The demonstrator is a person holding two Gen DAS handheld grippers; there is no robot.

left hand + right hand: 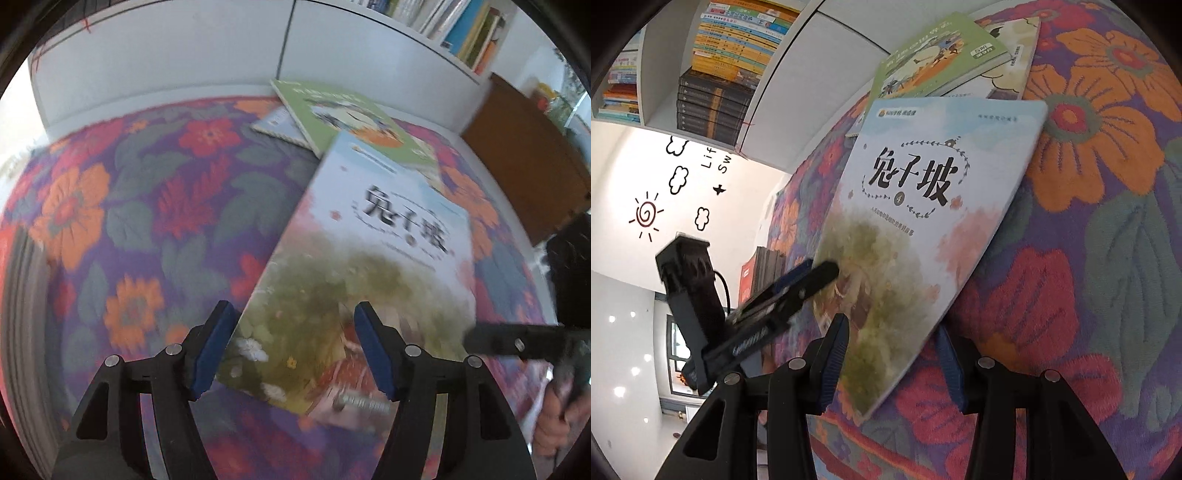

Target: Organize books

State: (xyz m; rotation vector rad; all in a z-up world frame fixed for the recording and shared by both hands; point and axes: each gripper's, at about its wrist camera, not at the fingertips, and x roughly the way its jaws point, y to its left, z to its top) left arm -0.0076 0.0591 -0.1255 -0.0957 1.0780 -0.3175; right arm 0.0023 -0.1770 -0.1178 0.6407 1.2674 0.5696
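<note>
A picture book [369,240] with a pale blue top, black characters and a green-brown scene lies slanted on the flowered blanket [129,221]. Its far end rests on a green book [332,107]. My left gripper [291,350] stands open over the book's near corner, one pad beside its left edge and the other above the cover. In the right wrist view the same book [923,206] fills the middle. My right gripper [892,363] is open with the book's near corner between its pads. The left gripper's fingers [798,288] reach the book's left edge.
Under the green book [938,55] lies another thin book [1015,70]. A white shelf unit [720,55] packed with books stands behind the blanket [1089,258]. A brown board [517,155] leans at the right. Dark books [768,266] stand by the blanket's far edge.
</note>
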